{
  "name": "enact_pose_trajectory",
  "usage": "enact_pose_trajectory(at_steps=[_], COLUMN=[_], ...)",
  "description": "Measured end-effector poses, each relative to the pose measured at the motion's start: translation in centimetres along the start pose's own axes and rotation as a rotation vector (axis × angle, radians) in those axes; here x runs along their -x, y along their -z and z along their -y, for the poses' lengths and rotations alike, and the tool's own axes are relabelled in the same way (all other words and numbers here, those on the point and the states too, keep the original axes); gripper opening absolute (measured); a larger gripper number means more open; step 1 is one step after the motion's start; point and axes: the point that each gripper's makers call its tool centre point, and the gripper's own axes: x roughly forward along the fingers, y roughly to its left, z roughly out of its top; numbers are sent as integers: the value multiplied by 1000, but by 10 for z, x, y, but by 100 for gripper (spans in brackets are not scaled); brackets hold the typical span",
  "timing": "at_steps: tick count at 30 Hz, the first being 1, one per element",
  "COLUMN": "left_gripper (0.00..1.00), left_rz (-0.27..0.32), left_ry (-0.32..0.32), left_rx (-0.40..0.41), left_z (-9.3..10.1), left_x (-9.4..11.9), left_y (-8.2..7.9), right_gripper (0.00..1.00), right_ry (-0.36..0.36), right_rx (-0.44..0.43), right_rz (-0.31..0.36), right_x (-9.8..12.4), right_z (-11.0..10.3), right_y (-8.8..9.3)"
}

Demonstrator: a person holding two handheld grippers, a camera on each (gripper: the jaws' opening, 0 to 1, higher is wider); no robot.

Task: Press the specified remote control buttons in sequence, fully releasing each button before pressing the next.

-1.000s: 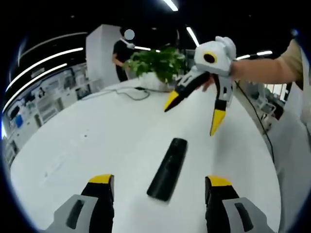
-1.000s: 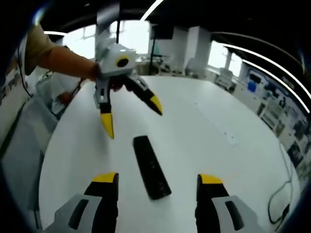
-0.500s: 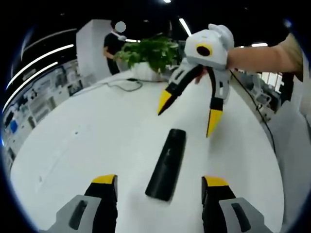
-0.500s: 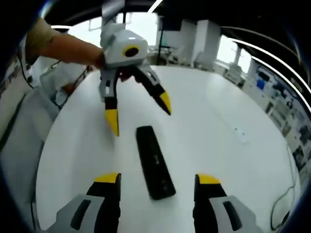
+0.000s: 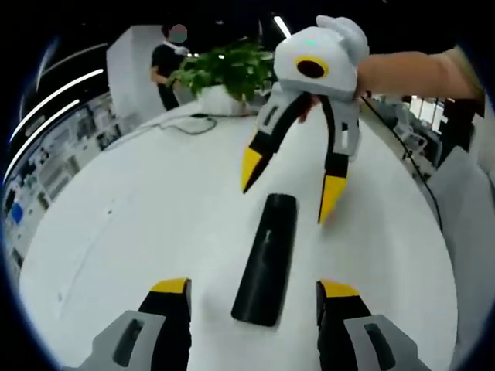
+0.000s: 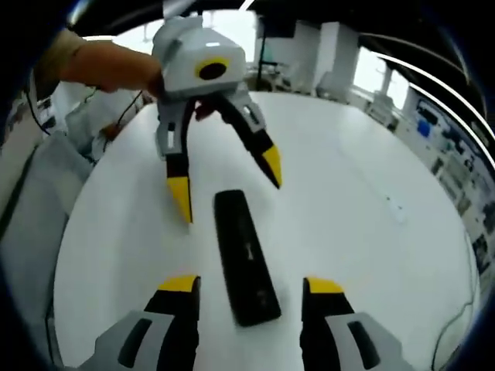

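Your left gripper [image 5: 252, 290], jaws wide and empty, straddles the near end of the black remote [image 5: 267, 259] lying flat on the white table [image 5: 139, 216]. Your right gripper [image 5: 285, 178], also spread and empty, hovers above the far end, apparently framing it for a press.

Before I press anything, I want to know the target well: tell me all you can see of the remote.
The remote is a long, slim black bar with rounded ends, plastic by its look. It lies flat on the white table, nothing touching it. Faint light marks show on its top in the right gripper view; buttons are too blurred to tell apart. It lies between both open tongs: the left tongs flank one end, the right tongs hang over the other.
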Motion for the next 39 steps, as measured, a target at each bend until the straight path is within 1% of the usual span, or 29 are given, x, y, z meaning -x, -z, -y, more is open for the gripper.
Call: enact_pose_trajectory(at_steps=[3, 7, 11, 15, 20, 22, 26, 28, 31, 39], left_gripper=[56, 56, 52, 44, 44, 42, 35, 33, 32, 27], left_rz=[-8, -28, -45, -66, -80, -88, -105, -108, -115, -128], left_ry=[23, 42, 57, 70, 79, 82, 97, 97, 103, 92], left_rx=[-7, -30, -30, -39, -42, -45, -48, -55, -62, -73], left_z=[2, 5, 4, 4, 3, 1, 5, 7, 9, 2], left_x=[-3, -7, -9, -10, -13, -14, -14, -15, -15, -16], left_y=[-1, 1, 4, 7, 10, 11, 13, 12, 11, 12], right_gripper=[47, 43, 40, 38, 33, 30, 29, 27, 24, 23], right_ry=[-13, -27, -37, -44, -59, -61, -66, -68, -70, -73], right_rx=[5, 10, 17, 26, 35, 44, 50, 58, 63, 77], right_rz=[-12, -26, -49, -72, -91, -98, -111, -123, -137, -153], right_x=[-3, -5, -8, -10, -12, -12, -12, -12, -13, -14], right_z=[-1, -2, -3, -2, -4, -4, -4, -4, -3, -4], right_y=[0, 1, 5, 8, 10, 11, 11, 12, 15, 15])
